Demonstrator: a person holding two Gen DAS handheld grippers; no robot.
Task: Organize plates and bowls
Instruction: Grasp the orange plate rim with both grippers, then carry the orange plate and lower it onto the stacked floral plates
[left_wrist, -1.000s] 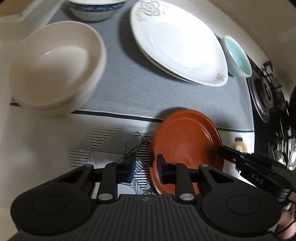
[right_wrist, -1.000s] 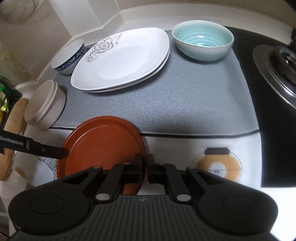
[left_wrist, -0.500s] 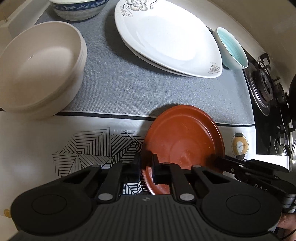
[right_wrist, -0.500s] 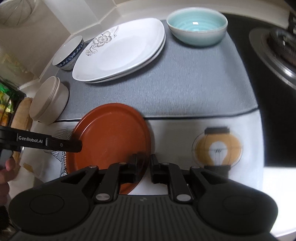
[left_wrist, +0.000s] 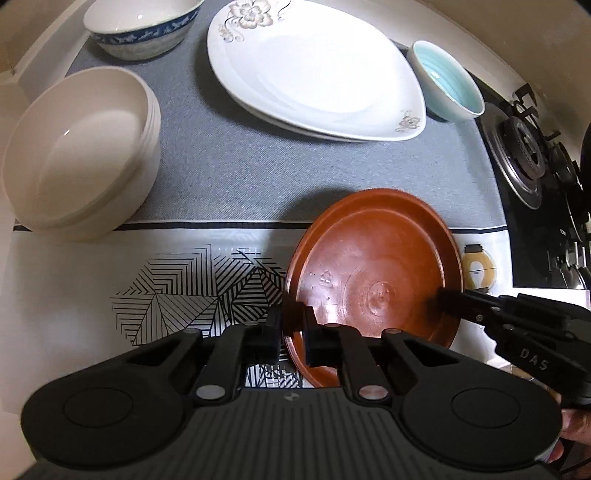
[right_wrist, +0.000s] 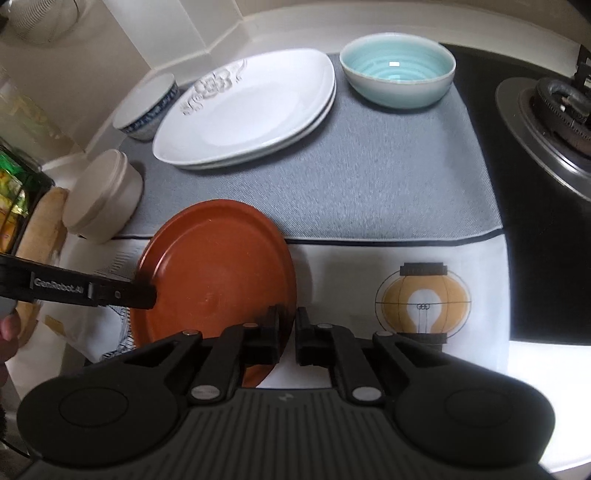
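Left gripper (left_wrist: 293, 334): my jaws are closed on the near-left rim of the brown plate (left_wrist: 373, 273), one finger above the lip and one below
Right gripper (right_wrist: 287, 334): my jaws pinch the opposite, near-right rim of that plate in the same manner
Plate position: it sits over the near part of the desk, above the white patterned cloth (left_wrist: 74, 295), its far edge reaching the grey mat (left_wrist: 229, 166); I cannot tell whether it is resting or just lifted
Handling: it looks stiff and glazed, so likely slippery and breakable; moderate weight by my guess. A two-sided rim hold suits it, provided both sides rise together and stay level, since a tilt could let it slide out
Best hold: the raised lip, where I already am; the smooth flat centre offers nothing to pinch
White plates (left_wrist: 310, 70): two stacked at the far middle of the mat, probably where this one belongs
Stacked cream bowls (left_wrist: 74, 147): at the left edge, near my left side's path
Blue-patterned bowl (left_wrist: 140, 26): far-left corner
Teal bowl (right_wrist: 397, 72): far right of the mat, just beside the white plates
Gas burner (right_wrist: 554, 110): off the right edge, well apart
Obstruction: the mat between plate and stack is open; the cream bowls are the nearest thing to clip
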